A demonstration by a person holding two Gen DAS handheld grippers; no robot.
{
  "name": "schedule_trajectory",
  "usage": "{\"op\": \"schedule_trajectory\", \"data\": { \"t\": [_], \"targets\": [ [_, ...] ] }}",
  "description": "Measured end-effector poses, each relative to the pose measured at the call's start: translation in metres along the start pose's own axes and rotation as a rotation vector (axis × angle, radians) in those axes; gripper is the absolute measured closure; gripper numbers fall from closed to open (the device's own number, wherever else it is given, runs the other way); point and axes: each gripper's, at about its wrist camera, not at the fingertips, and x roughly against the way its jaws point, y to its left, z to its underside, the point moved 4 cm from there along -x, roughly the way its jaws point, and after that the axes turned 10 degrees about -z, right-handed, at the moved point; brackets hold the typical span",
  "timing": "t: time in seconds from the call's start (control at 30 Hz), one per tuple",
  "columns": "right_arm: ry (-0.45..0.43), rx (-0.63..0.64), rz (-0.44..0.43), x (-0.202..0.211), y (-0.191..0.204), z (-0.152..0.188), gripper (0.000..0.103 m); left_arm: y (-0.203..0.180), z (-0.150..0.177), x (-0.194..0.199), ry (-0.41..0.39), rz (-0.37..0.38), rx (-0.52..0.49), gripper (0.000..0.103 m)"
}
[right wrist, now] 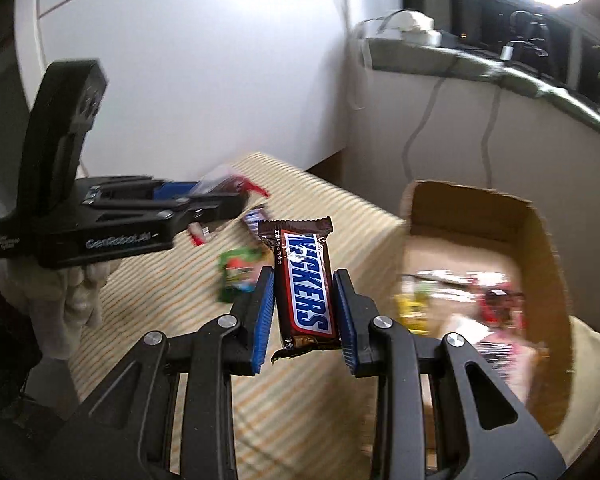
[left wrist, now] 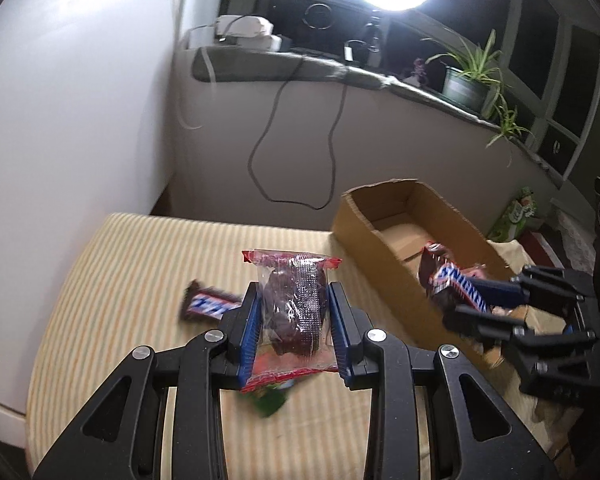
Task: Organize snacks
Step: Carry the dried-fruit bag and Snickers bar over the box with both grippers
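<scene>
Your left gripper (left wrist: 294,334) was clamped on a clear packet of dark red snack (left wrist: 292,312) with red sealed ends, held upright between the blue pads above the bench (left wrist: 112,280) — a surface covered in yellow-striped cloth. Beneath the packet a green wrapper (left wrist: 268,402) lay on the cloth, partly hidden and blurred. To the left of the pads, a second Snickers bar (left wrist: 210,304) lay flat on the bench.

Your right gripper (right wrist: 304,316) gripped a Snickers bar (right wrist: 304,284) by its long edges, the bar upright with its top end clear of the fingertips. In the left wrist view it was held over the near rim of the cardboard box (left wrist: 364,232), which sat at the right end of the bench. The right wrist view showed several wrapped snacks (right wrist: 472,312) already inside the box — too blurred to identify. A potted plant (left wrist: 466,80) stood on the ledge behind.
</scene>
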Motion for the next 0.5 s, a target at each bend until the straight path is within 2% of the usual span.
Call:
{"op": "schedule_trajectory", "data": {
  "t": [0.23, 0.5],
  "targets": [
    [-0.028, -0.051, 0.080, 0.031, -0.051, -0.006, 0.073, -0.041, -0.019, -0.013, -0.014, 0.042, -0.044, 0.073],
    [-0.024, -0.094, 0.152, 0.033, -0.101, -0.002, 0.073, -0.074, -0.033, -0.028, -0.012, 0.070, -0.080, 0.073]
  ]
}}
